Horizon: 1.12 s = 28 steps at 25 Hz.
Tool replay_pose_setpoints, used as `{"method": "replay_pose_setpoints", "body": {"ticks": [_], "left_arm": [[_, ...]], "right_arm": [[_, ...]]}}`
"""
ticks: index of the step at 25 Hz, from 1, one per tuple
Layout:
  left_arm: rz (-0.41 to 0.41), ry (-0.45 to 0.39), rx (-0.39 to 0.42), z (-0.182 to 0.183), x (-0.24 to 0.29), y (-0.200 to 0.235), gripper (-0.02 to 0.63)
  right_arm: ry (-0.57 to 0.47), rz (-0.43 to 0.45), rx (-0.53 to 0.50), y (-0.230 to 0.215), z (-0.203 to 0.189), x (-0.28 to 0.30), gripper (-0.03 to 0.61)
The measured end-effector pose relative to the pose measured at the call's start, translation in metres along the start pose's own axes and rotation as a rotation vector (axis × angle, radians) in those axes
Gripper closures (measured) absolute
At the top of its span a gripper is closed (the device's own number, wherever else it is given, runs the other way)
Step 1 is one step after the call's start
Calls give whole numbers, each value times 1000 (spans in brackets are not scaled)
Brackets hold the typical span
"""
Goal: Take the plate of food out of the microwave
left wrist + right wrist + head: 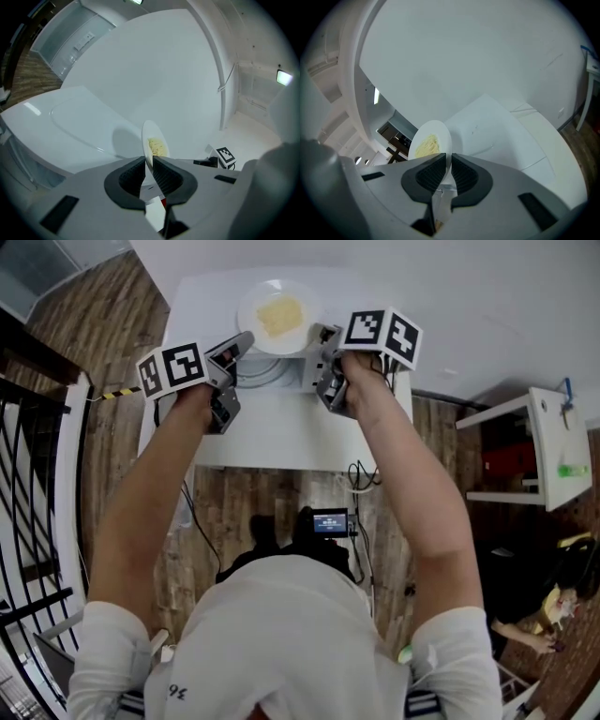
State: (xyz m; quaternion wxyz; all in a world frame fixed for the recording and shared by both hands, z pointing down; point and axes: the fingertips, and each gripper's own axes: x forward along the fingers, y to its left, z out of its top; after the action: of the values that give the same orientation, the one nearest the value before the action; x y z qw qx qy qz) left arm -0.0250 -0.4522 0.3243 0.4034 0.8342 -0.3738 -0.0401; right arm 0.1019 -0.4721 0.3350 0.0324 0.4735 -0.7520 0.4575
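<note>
A white plate [278, 317] with a heap of pale yellow food [281, 315] hangs over the far part of the white table [281, 442]. My left gripper [242, 341] is shut on the plate's left rim and my right gripper [319, 338] on its right rim. In the left gripper view the pads [133, 176] pinch the plate [152, 136] edge-on, the food [158, 147] facing right. The right gripper view has its gripper [448, 159] clamped on the plate [436, 133] with food [425, 145] showing. A white open cavity [255, 103], possibly the microwave, lies to the right.
Below the plate sits a white round-topped body [267, 371] on the table. Wooden floor surrounds the table, with a black railing [28, 484] at left and a white shelf unit [553, 446] at right. A small screen device [330, 521] and cables lie on the floor.
</note>
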Motion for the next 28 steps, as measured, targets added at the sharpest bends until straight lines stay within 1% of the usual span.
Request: {"method": "replay_pose_setpoints", "body": {"ticks": [5, 9, 14, 17, 22, 28], "left_arm": [[66, 72, 51, 12, 13, 13, 565], [122, 154, 86, 15, 24, 22, 565], [161, 230, 120, 21, 32, 27, 565], [185, 275, 145, 19, 36, 30, 565], [240, 344, 214, 17, 40, 35, 561], [256, 374, 233, 16, 42, 39, 552]], "right_arm": [[5, -40, -14, -1, 12, 16, 540], [12, -72, -21, -6, 18, 27, 540], [27, -105, -43, -9, 24, 34, 540], [49, -146, -79, -14, 25, 38, 540], [80, -212, -165, -15, 27, 42, 540], [104, -272, -260, -16, 25, 45, 540]]}}
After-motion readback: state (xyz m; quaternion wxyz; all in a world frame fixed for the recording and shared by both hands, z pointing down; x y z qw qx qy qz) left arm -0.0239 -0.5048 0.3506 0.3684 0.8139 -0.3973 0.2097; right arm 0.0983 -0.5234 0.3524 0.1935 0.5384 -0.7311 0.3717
